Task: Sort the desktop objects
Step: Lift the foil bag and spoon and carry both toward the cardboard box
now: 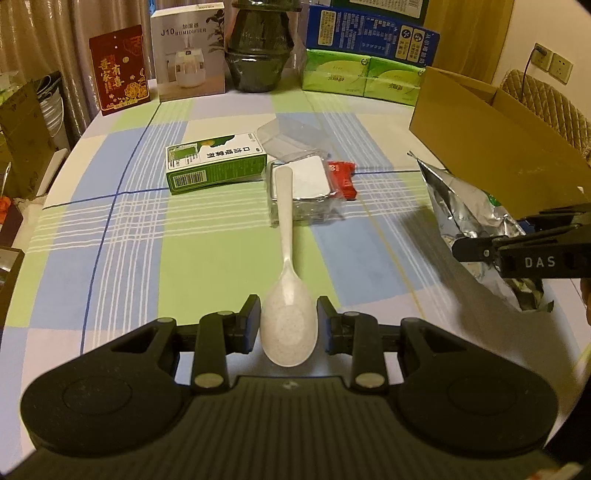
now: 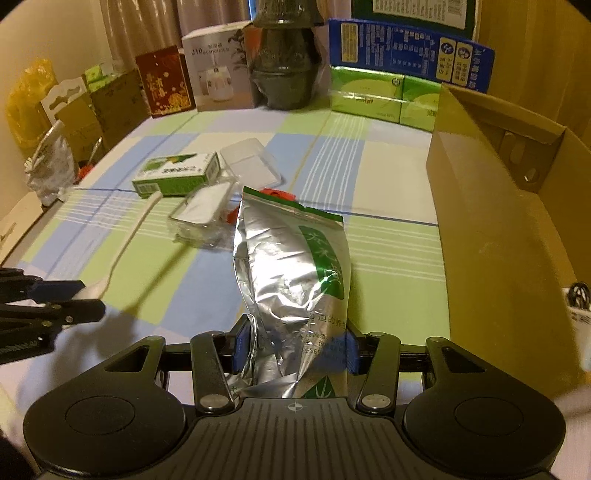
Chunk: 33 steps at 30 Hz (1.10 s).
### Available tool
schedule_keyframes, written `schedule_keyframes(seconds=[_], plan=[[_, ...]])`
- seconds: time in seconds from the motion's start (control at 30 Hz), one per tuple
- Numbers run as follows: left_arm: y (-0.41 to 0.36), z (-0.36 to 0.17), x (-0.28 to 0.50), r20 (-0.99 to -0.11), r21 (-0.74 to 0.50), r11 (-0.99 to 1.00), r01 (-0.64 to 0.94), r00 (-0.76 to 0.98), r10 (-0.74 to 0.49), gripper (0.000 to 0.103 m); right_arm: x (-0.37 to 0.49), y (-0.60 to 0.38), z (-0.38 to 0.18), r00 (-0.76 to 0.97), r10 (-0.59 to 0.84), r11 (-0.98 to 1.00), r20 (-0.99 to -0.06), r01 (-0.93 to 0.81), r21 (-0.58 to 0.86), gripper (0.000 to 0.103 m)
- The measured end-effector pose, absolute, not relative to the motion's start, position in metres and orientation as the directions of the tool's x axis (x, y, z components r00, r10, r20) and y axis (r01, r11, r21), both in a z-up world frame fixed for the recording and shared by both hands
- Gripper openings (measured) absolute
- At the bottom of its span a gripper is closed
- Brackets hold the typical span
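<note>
Left fingers (image 1: 252,321) clamp spoon (image 1: 286,258) bowl, handle pointing away; right fingers (image 2: 240,345) grip foil bag (image 2: 291,280) lengthwise.

A lived-in room at home, with a cluttered table.
A checked tablecloth (image 1: 207,258) covers the table; curtains (image 1: 55,33) hang behind, a wall socket (image 1: 554,62) and quilted chair back (image 1: 543,99) stand nearby, and a humidifier box (image 1: 188,51) and tissue packs (image 1: 362,75) line the far edge.

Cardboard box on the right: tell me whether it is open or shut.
Open. The cardboard box has no lid across its top, and the right wrist view looks down onto its inner wall. Its contents are mostly hidden.
</note>
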<state>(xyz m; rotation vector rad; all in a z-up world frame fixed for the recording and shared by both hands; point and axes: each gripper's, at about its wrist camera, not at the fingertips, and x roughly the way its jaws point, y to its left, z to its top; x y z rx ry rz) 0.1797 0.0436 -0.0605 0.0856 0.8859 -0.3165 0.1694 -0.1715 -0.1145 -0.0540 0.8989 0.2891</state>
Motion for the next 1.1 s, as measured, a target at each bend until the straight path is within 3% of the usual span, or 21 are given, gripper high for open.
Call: schedule_keyframes(seconds=[0.57,1.1], plan=[[0.003,-0.016,0.103,-0.756,-0.093,0.959,0.266,0.608,-0.242,0.027,0.086,-0.205,-0.053,0.66,0.206,0.97,-0.722,-0.233,0.063,0.045],[-0.055,0.023,0.063,-0.724,-0.085,0.942,0.324,0.63,-0.282,0.027,0.034,-0.266,-0.02,0.723,0.155,0.986,-0.673,-0.149,0.067,0.045]])
